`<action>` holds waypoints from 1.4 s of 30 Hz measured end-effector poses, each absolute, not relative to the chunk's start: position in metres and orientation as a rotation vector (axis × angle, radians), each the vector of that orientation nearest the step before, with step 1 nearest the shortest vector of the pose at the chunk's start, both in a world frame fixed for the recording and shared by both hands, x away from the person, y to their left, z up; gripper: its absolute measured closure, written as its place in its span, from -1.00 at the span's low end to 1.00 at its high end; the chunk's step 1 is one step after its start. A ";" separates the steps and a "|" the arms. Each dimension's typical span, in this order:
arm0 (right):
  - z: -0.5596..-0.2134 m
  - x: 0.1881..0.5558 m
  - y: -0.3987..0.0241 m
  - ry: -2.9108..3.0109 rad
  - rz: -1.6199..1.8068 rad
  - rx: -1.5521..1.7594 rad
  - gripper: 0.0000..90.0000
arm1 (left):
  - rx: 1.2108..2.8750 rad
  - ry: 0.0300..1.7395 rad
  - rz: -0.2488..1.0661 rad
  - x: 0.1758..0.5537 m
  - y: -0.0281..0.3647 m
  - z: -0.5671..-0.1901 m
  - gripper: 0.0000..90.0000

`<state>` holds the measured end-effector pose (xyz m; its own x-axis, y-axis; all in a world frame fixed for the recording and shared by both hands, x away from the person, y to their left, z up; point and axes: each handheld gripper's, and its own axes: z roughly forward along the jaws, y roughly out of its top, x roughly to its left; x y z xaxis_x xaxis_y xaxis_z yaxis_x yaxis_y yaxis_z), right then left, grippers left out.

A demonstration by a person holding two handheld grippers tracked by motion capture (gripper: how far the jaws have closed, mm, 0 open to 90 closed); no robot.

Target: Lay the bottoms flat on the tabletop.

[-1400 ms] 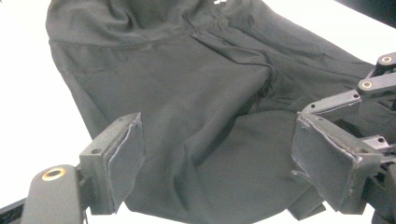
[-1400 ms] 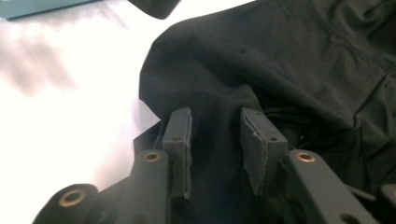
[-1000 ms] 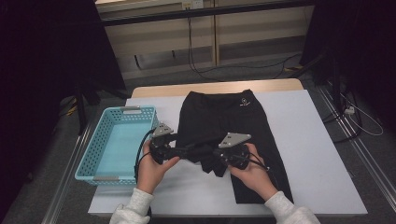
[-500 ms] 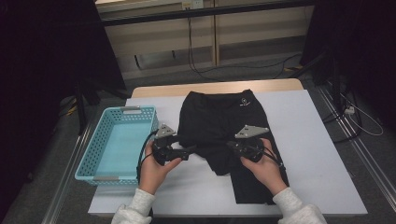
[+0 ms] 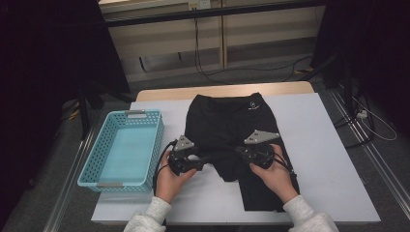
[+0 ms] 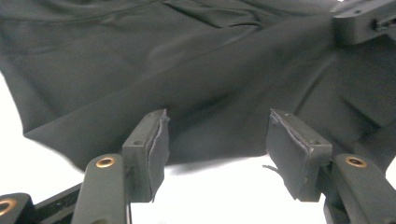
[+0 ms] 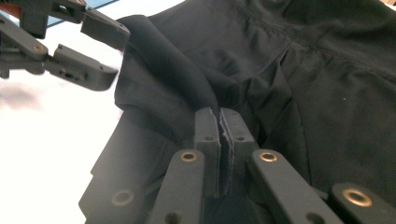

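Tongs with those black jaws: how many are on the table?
2. The left tongs sit at the black shorts' left edge; the right tongs pinch the shorts' fabric mid-garment.

One black garment (image 5: pixel 227 125) lies on one white-topped table (image 5: pixel 333 164), bearing one small white logo (image 5: pixel 251 107) near its waistband. One turquoise basket (image 5: pixel 123 147) with perforated walls stands at the table's left edge. Two hands, the left hand (image 5: pixel 169 180) and the right hand (image 5: pixel 275 176), hold two grippers: one left gripper (image 5: pixel 205 159) and one right gripper (image 5: pixel 239 151). Each gripper has two black jaws and one grey three-cornered plate on top.
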<state>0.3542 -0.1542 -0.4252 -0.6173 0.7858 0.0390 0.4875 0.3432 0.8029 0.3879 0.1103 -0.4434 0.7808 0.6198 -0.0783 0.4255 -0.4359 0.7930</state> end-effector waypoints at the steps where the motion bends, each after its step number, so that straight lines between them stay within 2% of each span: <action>1: -0.425 0.354 -0.154 2.259 1.163 1.124 0.93 | 2.096 0.769 0.284 0.387 0.108 -0.444 -0.11; 7: -0.424 0.353 -0.155 2.251 1.167 1.124 0.90 | 2.150 0.721 0.304 0.385 0.094 -0.452 -0.05; 17: -0.425 0.350 -0.158 2.251 1.158 1.124 0.87 | 2.168 0.730 0.244 0.390 0.091 -0.457 0.61; 23: -0.426 0.349 -0.158 2.253 1.148 1.126 0.87 | 2.163 0.750 0.200 0.392 0.096 -0.452 0.88; 32: -0.426 0.349 -0.157 2.265 1.153 1.118 0.93 | 2.138 0.750 0.179 0.389 0.109 -0.424 0.92; 42: -0.423 0.343 -0.149 2.292 1.187 1.070 0.82 | 2.151 0.778 0.155 0.391 0.125 -0.408 0.92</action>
<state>0.3433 -0.1486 -0.4230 -0.6555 0.7543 0.0362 0.4649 0.3653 0.8065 0.3908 0.1249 -0.4082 0.8010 0.5798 -0.1492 0.4780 -0.4694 0.7424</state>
